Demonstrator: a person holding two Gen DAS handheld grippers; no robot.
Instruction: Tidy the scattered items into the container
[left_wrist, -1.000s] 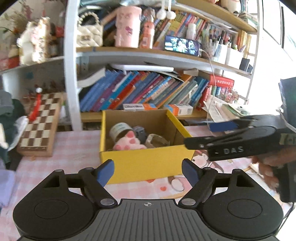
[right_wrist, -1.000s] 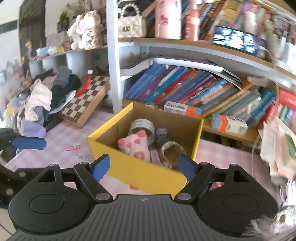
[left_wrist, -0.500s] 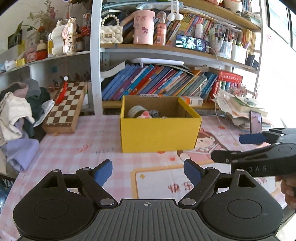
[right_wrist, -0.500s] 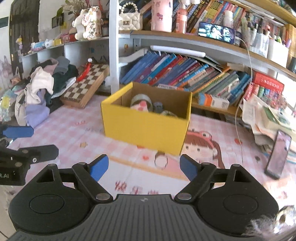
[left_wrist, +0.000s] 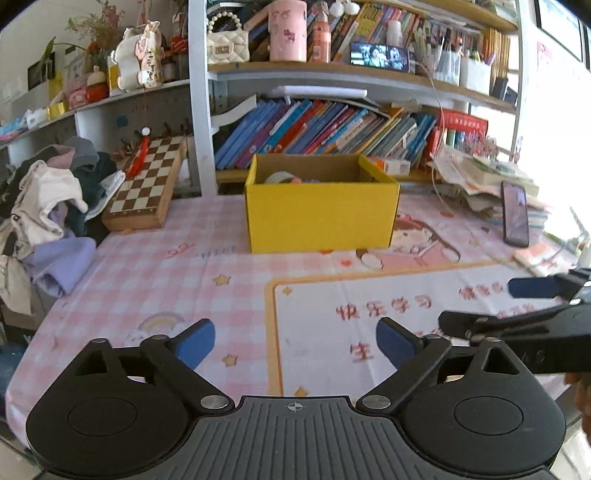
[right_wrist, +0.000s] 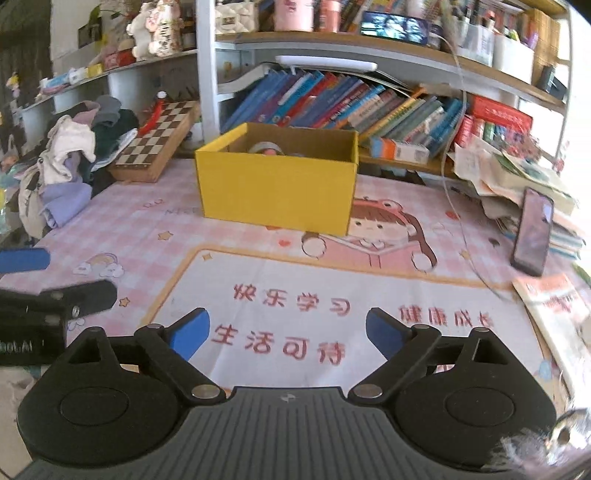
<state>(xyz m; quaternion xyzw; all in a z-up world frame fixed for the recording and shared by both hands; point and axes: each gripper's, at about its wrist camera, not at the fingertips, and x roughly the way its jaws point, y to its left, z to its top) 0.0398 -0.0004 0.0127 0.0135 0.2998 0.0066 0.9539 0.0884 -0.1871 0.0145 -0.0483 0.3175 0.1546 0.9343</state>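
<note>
Yellow cardboard box (left_wrist: 321, 218) stands at the back of the worktop (left_wrist: 221, 273), just in front of the lower bookshelf, and it already holds things: a roll of tape (right_wrist: 264, 147) and something pink (left_wrist: 301, 181) show over its rim. The pink mat in front of it looks bare of loose items, so by my reading the tidying is at or near its end — unless the phone (right_wrist: 533, 230) propped against the paper pile at the right counts as scattered. Neither hand-held gripper carries anything. The left hand-held gripper (left_wrist: 293, 341) has its blue pads (left_wrist: 195, 341) far apart with jaws opening, nothing between them but the mat below; the right hand-held gripper (right_wrist: 286, 334) is the same, jaws opening and empty. Both point forward and down at the worktop, side by side, well apart from the box. A next move, if any, calls for choosing a remaining object — the phone would need a careful edge grip.
</note>
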